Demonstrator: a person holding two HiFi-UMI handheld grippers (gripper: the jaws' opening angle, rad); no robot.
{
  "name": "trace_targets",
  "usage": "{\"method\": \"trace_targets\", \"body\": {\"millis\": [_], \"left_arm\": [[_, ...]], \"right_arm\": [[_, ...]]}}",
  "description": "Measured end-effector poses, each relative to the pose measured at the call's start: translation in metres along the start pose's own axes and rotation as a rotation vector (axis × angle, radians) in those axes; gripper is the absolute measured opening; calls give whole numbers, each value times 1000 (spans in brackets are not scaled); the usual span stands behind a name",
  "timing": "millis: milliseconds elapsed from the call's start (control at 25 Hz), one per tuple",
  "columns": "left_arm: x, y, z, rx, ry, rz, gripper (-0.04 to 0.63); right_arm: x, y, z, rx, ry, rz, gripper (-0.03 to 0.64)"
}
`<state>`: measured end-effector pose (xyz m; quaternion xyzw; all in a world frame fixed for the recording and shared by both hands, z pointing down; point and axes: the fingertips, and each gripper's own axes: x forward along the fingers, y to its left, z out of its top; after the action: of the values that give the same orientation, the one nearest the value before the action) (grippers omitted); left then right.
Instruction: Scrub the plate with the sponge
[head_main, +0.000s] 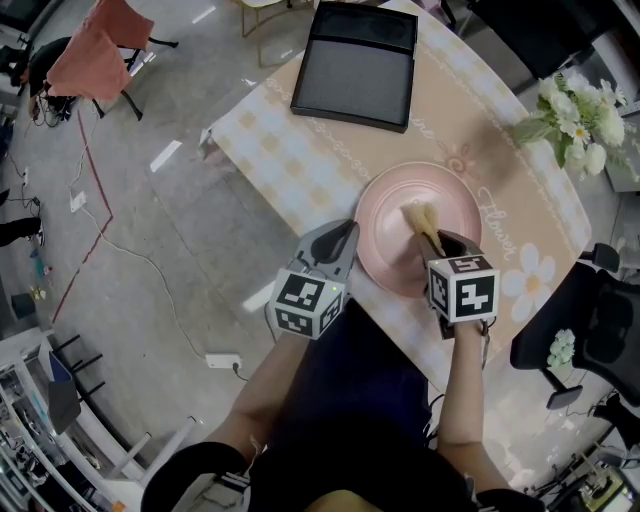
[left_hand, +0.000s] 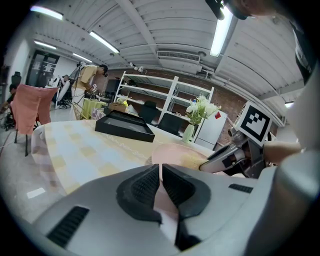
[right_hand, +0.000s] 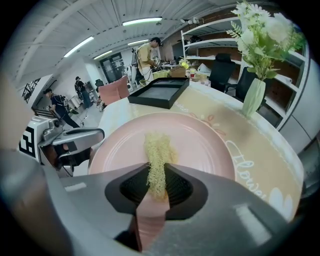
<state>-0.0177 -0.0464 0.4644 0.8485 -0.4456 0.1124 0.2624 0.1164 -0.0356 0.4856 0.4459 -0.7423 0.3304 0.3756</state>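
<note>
A round pink plate (head_main: 392, 205) lies on the patterned tablecloth near the table's front edge. My right gripper (head_main: 437, 243) is shut on a yellow fibrous sponge (head_main: 421, 222), whose free end rests on the plate's middle. In the right gripper view the sponge (right_hand: 158, 156) sticks out from between the jaws over the plate (right_hand: 200, 145). My left gripper (head_main: 347, 236) is shut on the plate's left rim. In the left gripper view the pink rim (left_hand: 165, 199) is pinched between the pads, and the plate (left_hand: 176, 152) spreads beyond.
A black tray (head_main: 358, 66) lies at the table's far end. A vase of white flowers (head_main: 578, 113) stands at the right. A black chair (head_main: 598, 325) sits by the right edge. People stand in the background of the gripper views.
</note>
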Motion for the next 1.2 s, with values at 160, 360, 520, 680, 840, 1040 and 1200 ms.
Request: {"method": "trace_targets", "body": {"millis": [160, 360, 520, 680, 840, 1040, 1200], "left_arm": [[-1, 0, 0, 1, -1, 0, 25], [-1, -1, 1, 2, -1, -1, 25], [-1, -2, 1, 2, -2, -4, 25], [-1, -2, 0, 1, 0, -6, 25], [-1, -2, -1, 1, 3, -6, 25], [-2, -2, -2, -1, 2, -8, 25], [-2, -2, -2, 0, 5, -10, 25]], "right_arm": [[-2, -10, -1, 13, 0, -26, 77], [-4, -21, -2, 31, -3, -47, 77], [-5, -27, -2, 34, -3, -60, 77], [-5, -32, -2, 37, -2, -71, 77], [-5, -34, -2, 43, -2, -73, 77], [-6, -40, -1, 51, -1, -87, 77], [-7, -46, -1, 53, 1, -104, 77]]}}
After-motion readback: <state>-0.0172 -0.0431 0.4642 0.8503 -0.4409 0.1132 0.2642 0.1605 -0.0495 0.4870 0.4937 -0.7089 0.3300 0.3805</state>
